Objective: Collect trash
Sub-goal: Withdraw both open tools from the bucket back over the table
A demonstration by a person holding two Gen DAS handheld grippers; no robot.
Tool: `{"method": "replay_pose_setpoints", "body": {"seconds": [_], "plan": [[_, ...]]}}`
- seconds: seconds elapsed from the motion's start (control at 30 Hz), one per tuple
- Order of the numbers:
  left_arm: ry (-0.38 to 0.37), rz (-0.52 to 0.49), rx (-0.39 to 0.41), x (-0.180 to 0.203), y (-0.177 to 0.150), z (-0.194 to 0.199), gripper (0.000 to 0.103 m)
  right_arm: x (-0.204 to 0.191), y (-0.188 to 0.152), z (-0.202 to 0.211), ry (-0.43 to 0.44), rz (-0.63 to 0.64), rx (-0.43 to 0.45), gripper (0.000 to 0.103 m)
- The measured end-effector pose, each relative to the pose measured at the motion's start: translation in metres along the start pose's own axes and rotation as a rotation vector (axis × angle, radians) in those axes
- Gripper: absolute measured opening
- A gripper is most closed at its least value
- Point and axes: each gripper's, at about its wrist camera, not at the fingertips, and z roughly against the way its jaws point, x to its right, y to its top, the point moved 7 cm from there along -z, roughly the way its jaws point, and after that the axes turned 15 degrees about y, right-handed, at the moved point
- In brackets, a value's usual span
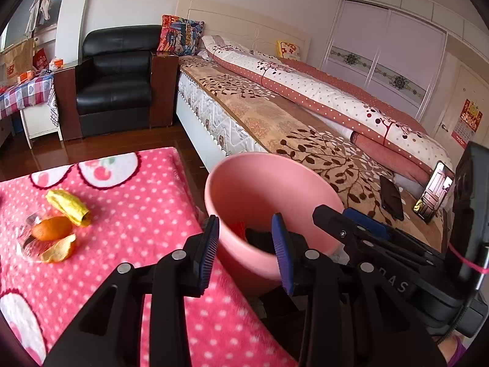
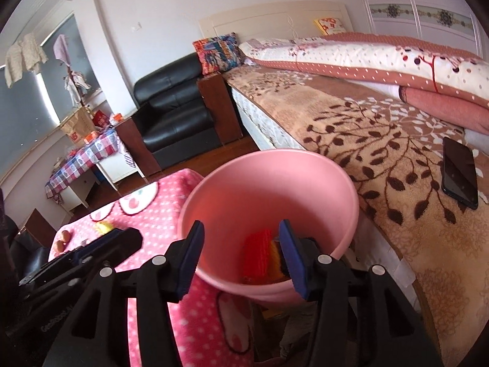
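Drop step looks done: both tools, left & right, gape empty over pink bin. Next: fetch peels at frame left.

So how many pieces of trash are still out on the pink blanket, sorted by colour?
Yellow: 1, the crumpled yellow wrapper.
Orange: 2, the orange peel cup and the flat peel strip.
Clear: 1, the clear plastic piece under the peels.
Total: 4 outside the pink bin.

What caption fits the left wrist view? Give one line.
Open left gripper hovers over pink bin; peels remain on tablecloth.
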Motion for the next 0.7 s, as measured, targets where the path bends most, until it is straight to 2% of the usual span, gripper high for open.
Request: {"method": "replay_pose_setpoints", "body": {"seconds": [0.2,0.33,0.47,0.7], "plan": [[0.061,0.009,0.051,-0.031,-0.016,0.04,0.036,-0.051,-0.016,0.025,0.027,0.057,0.034,0.051],[0.124,0.033,0.085,-0.056,-0.027,0.066,0.036,-0.083,-0.034,0.032,0.066,0.081,0.024,0.051],[0.172,0.061,0.088,-0.078,-0.036,0.084,0.036,-0.111,-0.05,0.033,0.109,0.082,0.018,0.052],[0.23,0.09,0.138,-0.116,-0.038,0.117,0.036,-0.153,-0.06,0.029,0.173,0.119,-0.001,0.052]]}}
